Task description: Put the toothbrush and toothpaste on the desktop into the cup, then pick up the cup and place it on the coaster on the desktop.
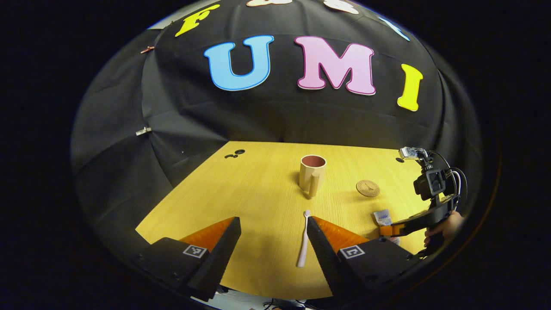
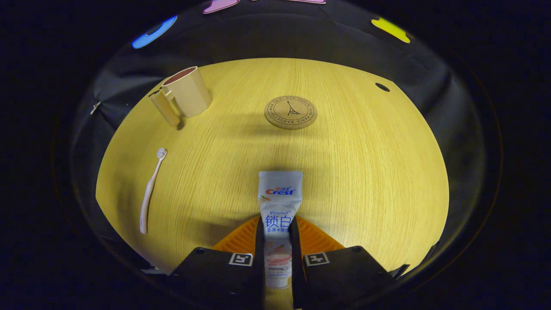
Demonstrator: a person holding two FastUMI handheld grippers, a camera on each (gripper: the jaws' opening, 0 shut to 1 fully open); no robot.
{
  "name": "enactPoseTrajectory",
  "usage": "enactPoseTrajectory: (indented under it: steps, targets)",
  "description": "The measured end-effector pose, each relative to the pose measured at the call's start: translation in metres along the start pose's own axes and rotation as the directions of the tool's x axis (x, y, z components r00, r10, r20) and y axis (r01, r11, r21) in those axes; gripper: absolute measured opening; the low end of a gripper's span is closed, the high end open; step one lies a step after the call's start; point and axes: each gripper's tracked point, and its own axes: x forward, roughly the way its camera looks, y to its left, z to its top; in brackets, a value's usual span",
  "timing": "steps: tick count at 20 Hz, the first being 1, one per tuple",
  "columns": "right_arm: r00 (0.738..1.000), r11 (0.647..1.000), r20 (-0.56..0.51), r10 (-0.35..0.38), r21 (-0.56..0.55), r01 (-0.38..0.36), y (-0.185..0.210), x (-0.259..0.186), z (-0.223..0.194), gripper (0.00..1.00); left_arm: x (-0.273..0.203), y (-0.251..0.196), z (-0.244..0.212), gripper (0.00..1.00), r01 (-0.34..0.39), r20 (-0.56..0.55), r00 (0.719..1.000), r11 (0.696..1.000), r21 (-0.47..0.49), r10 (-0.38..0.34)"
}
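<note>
A: What's on the desk [image 2: 366, 172]?
B: Cup [image 2: 185, 91] upper left, coaster [image 2: 290, 112] centre, toothbrush [image 2: 150, 189] far left.
A: Grippers?
B: Right gripper [image 2: 277, 234] clamps the toothpaste [image 2: 280, 193]; left gripper [image 1: 272, 232] gapes.

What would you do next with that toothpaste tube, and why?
Probably lift the toothpaste and carry it toward the cup. The right gripper is shut on the tube, the cup stands upright and looks empty, and the toothbrush lies on the desktop.
</note>
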Motion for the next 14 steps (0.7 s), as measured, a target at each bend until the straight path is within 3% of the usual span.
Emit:
enactPoseTrajectory:
  steps: [1,2,8,14]
  targets:
    - [1.0,1.0,-0.002,0.002,0.002,-0.002,-0.002,-0.001,0.0,0.23,0.004,0.002,-0.003,0.96,-0.001,-0.008,1.0,1.0,-0.004,0.001]
    - [1.0,1.0,0.001,0.01,0.007,-0.01,-0.002,-0.003,0.003,0.28,0.007,0.003,-0.005,0.96,-0.004,-0.018,1.0,1.0,-0.006,0.003]
    - [0.994,0.998,0.102,0.047,-0.051,-0.041,-0.01,-0.032,0.039,0.28,0.041,-0.002,-0.028,0.96,0.006,-0.128,0.992,1.0,-0.024,-0.009]
    - [0.986,0.995,0.137,0.099,-0.03,-0.096,-0.011,-0.054,0.053,0.28,0.078,-0.033,-0.061,0.97,0.079,-0.28,0.956,0.996,-0.036,-0.086]
